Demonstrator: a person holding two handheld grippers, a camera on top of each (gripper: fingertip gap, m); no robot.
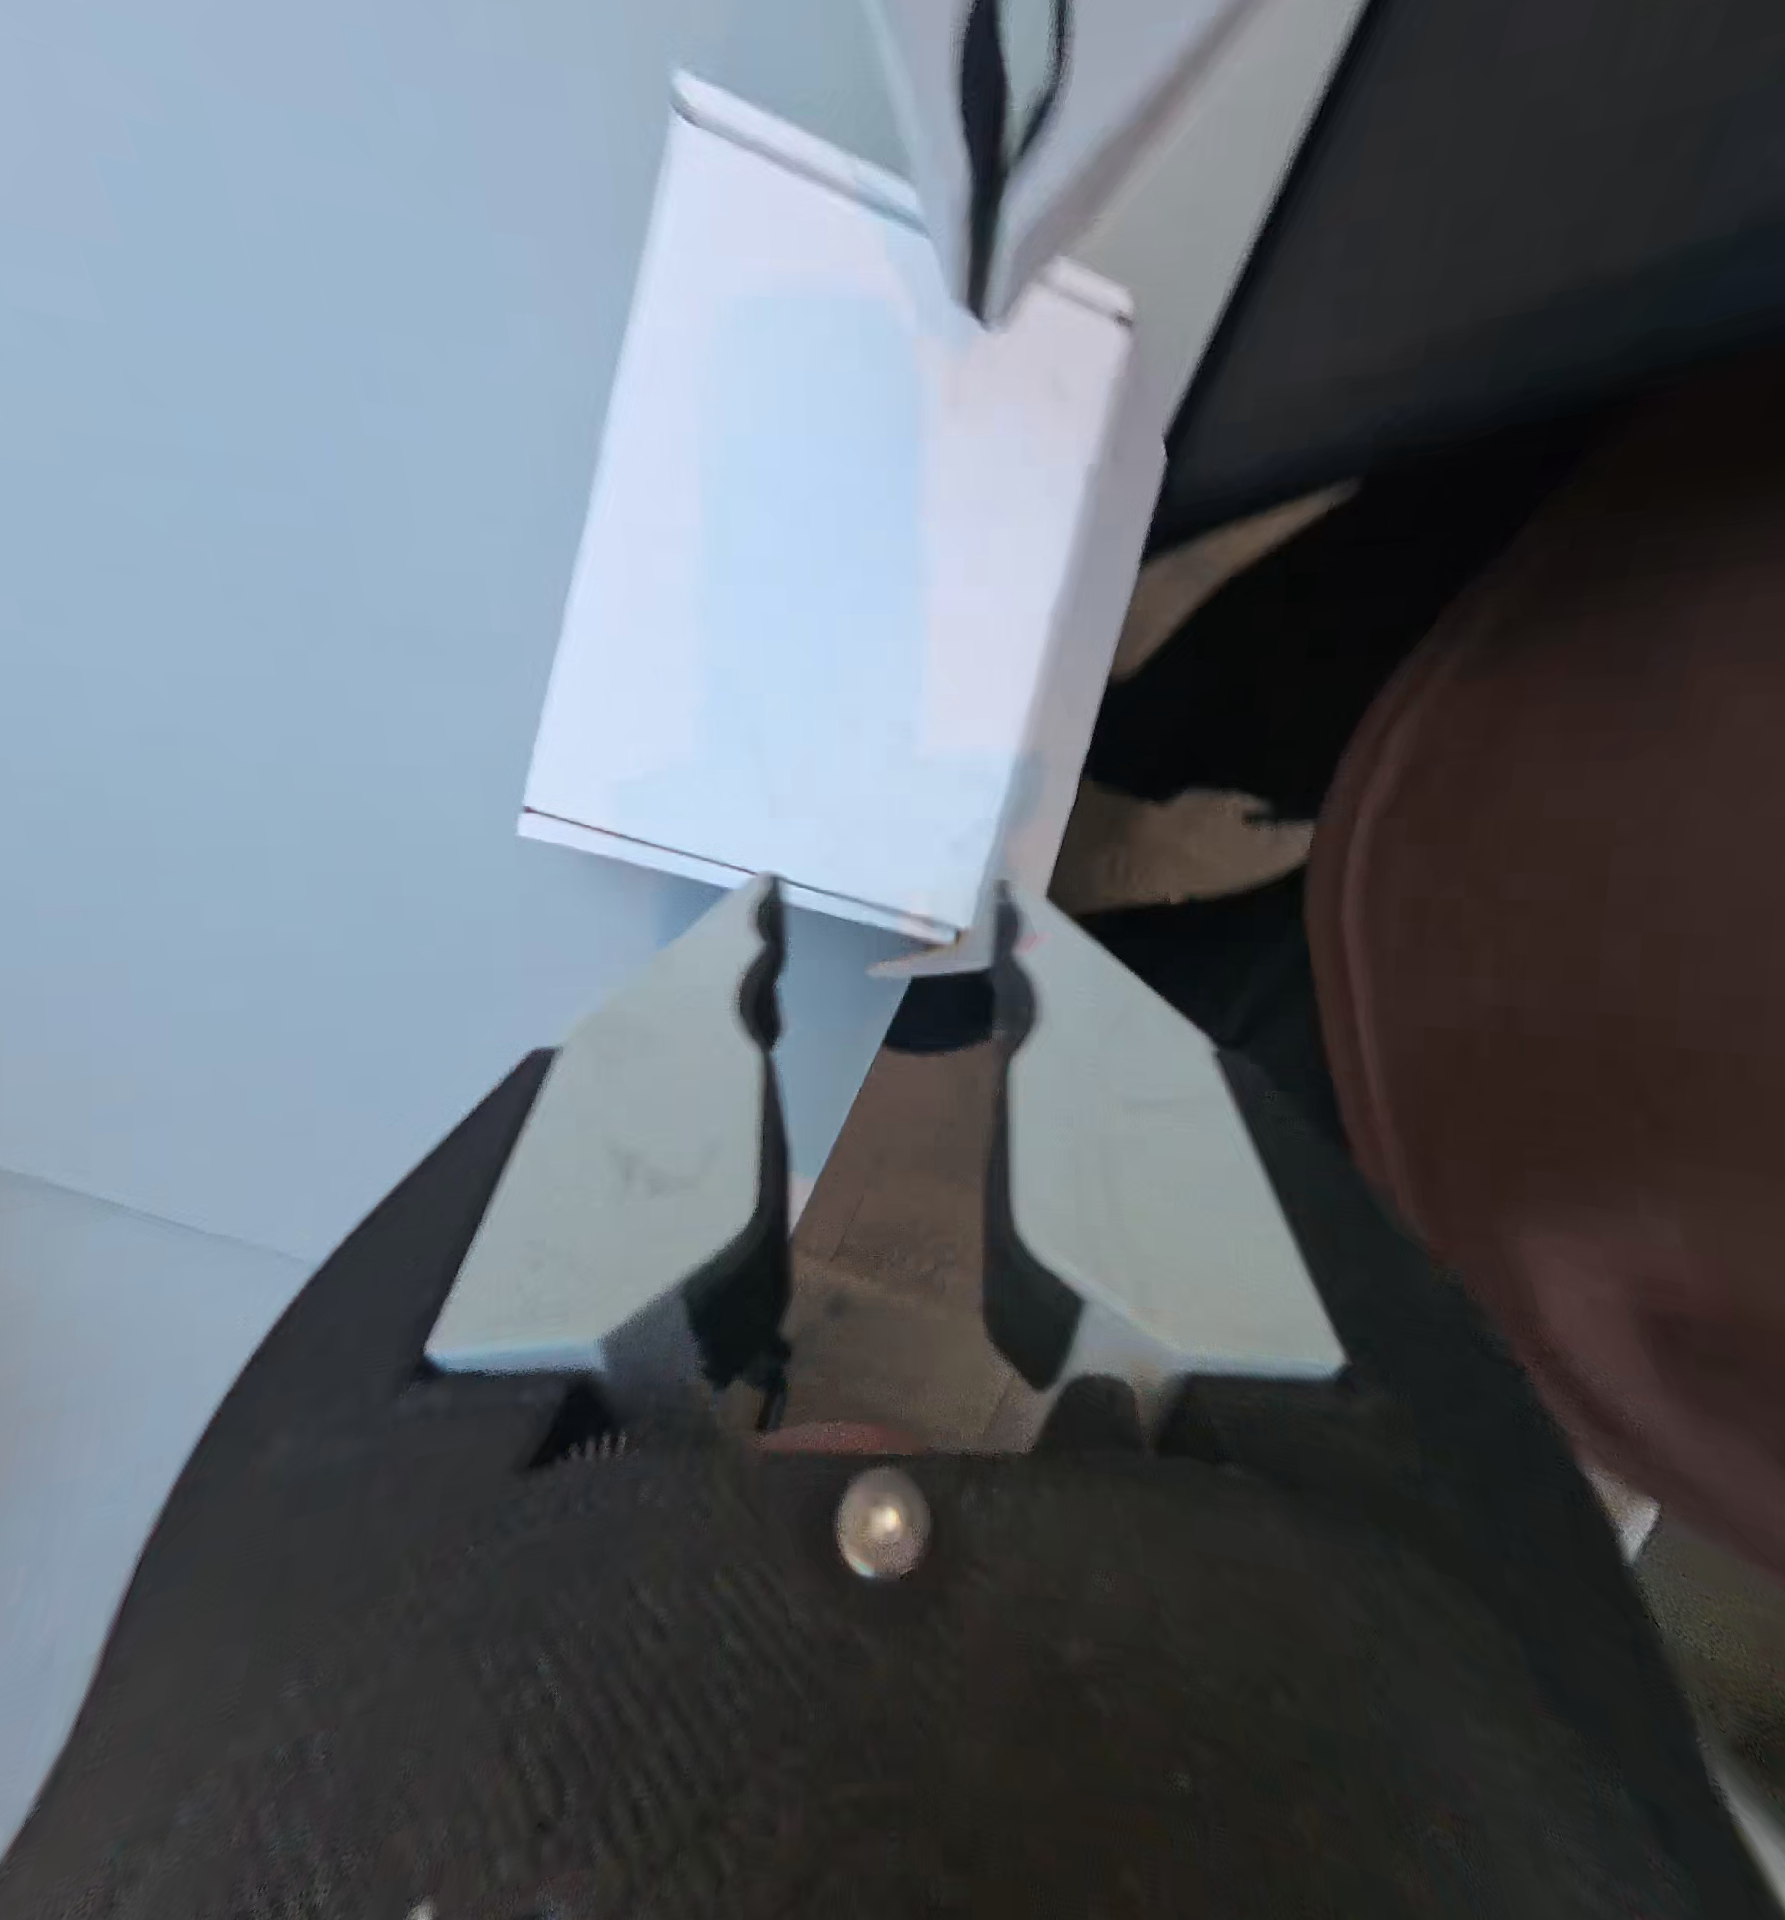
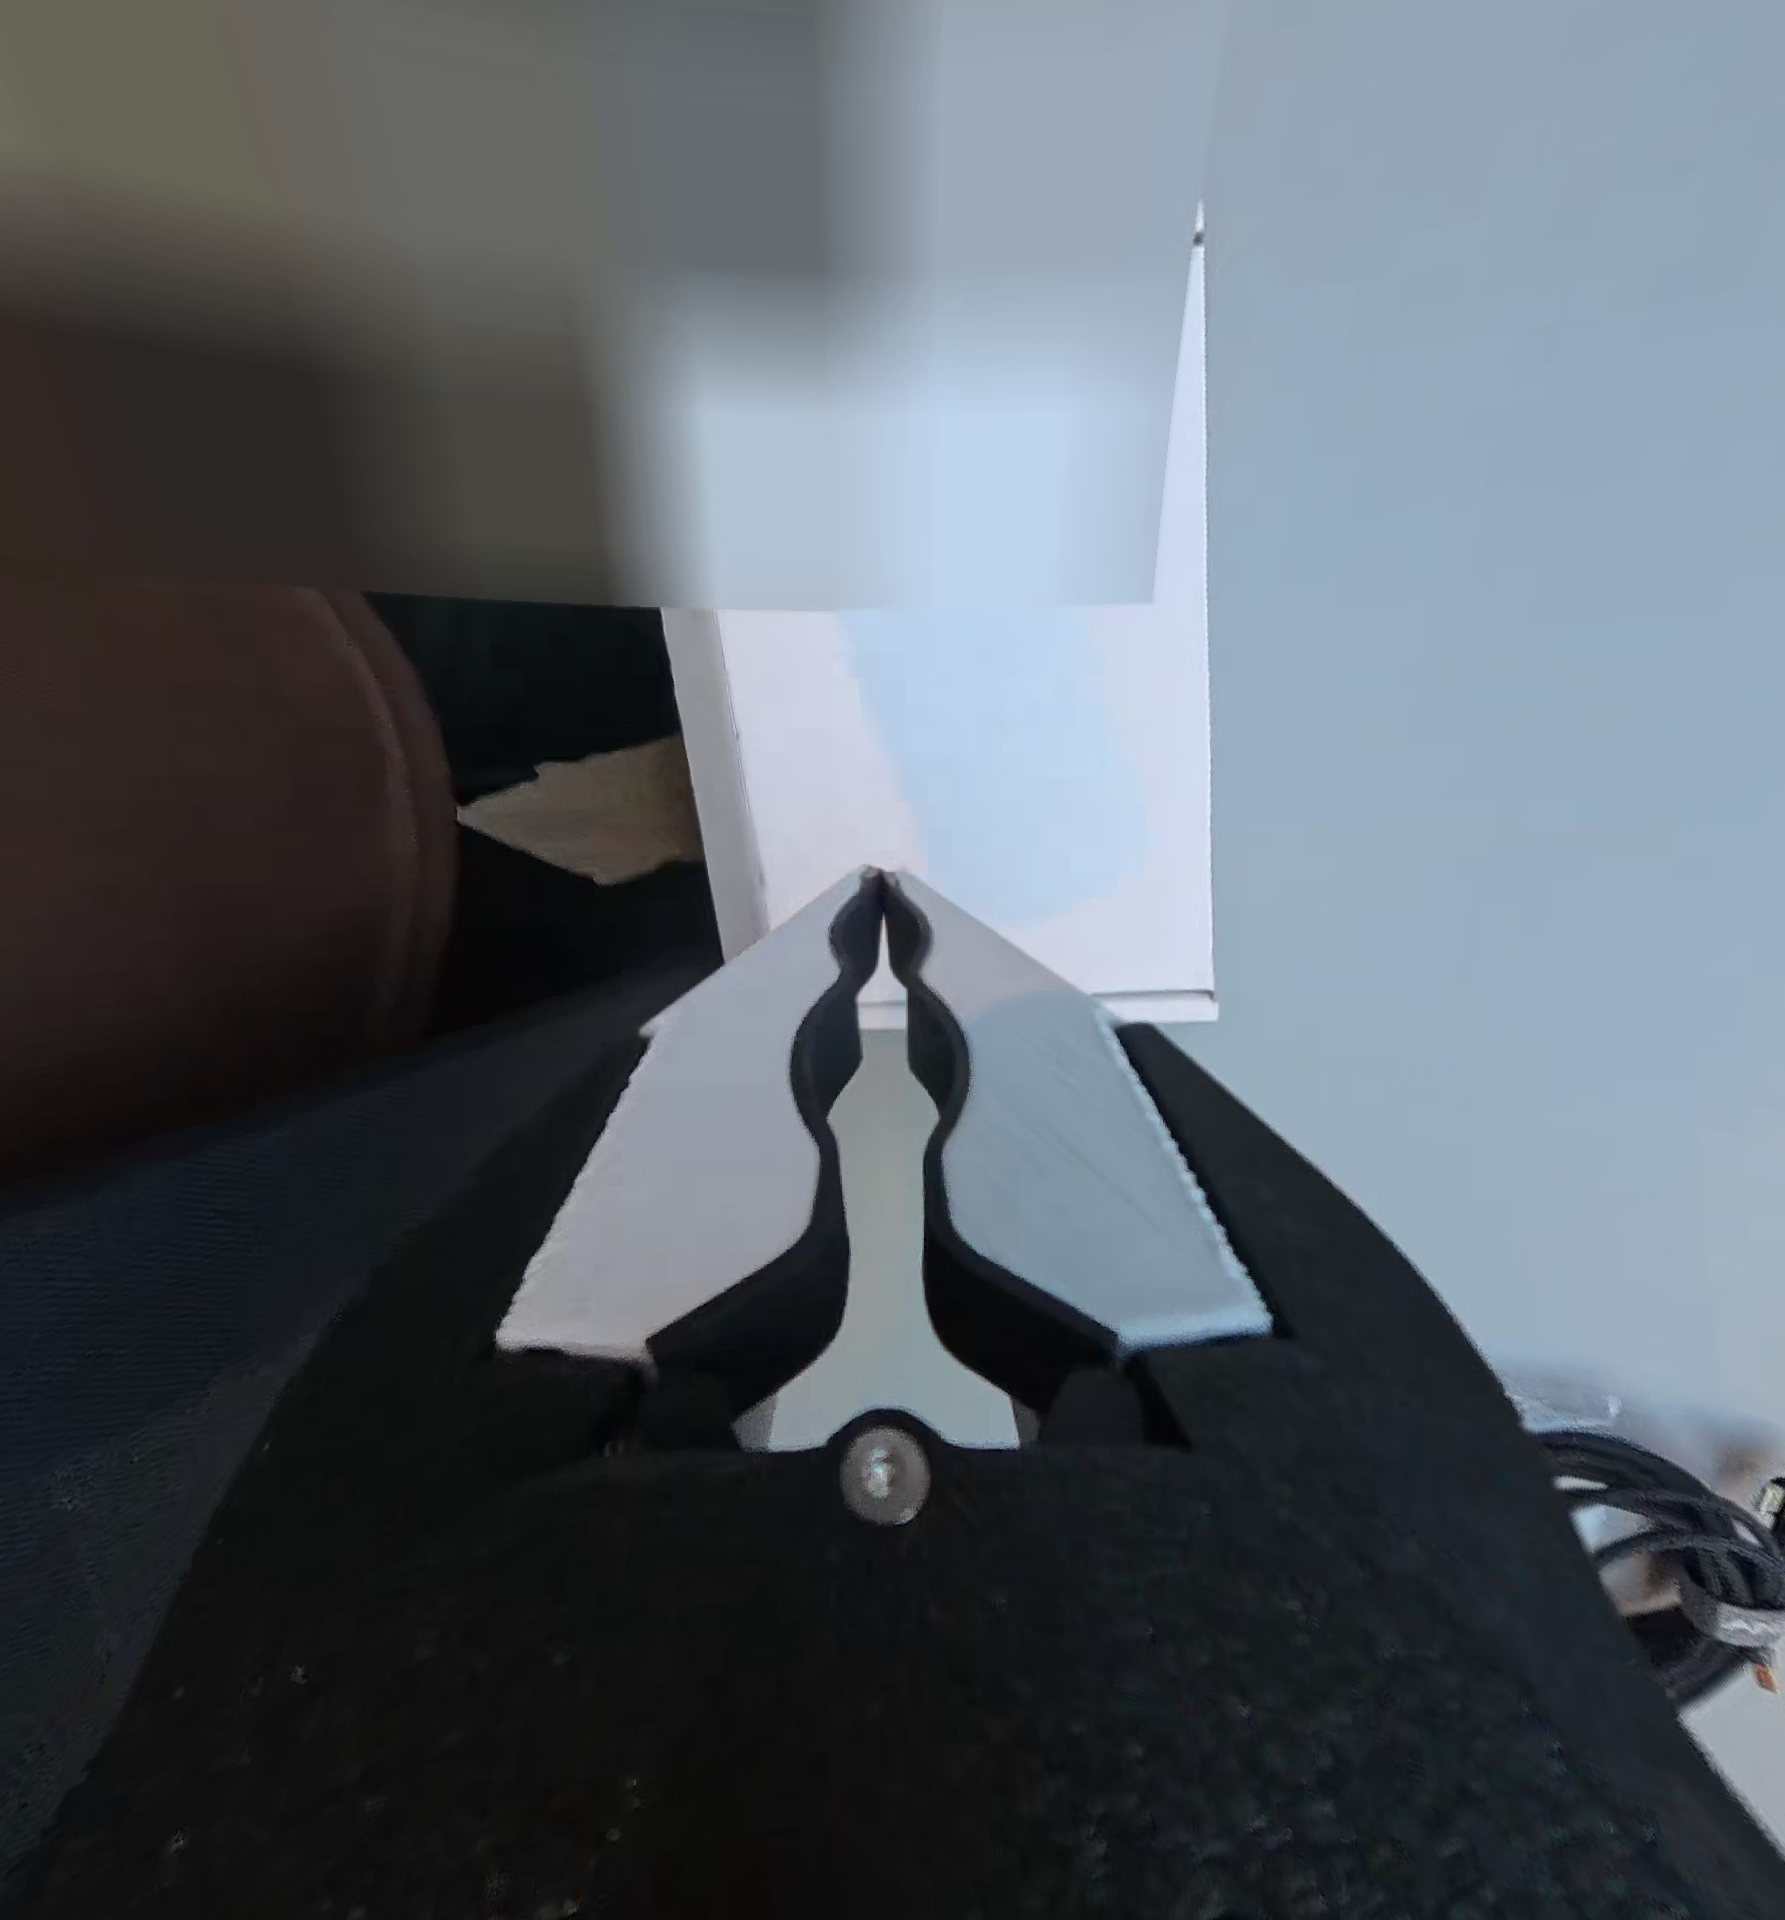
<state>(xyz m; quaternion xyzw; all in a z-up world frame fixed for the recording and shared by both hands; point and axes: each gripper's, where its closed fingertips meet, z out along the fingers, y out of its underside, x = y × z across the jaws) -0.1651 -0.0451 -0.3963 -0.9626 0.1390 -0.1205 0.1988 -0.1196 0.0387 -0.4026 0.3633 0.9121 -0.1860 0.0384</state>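
The left gripper [image 1: 883,909] is parted, its tips at the near edge of a white box [image 1: 815,582] lying on a pale table [image 1: 192,520]. The right gripper [image 2: 880,878] is pinched closed against the box's far end, though whether it grips the box is unclear. A brown sleeve [image 1: 1594,935] is at right.

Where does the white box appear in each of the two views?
Left wrist view: white box at upper centre, past the left gripper.
Right wrist view: centre, past the right gripper, top blurred over.
Shared landmark: brown sleeve beside it.
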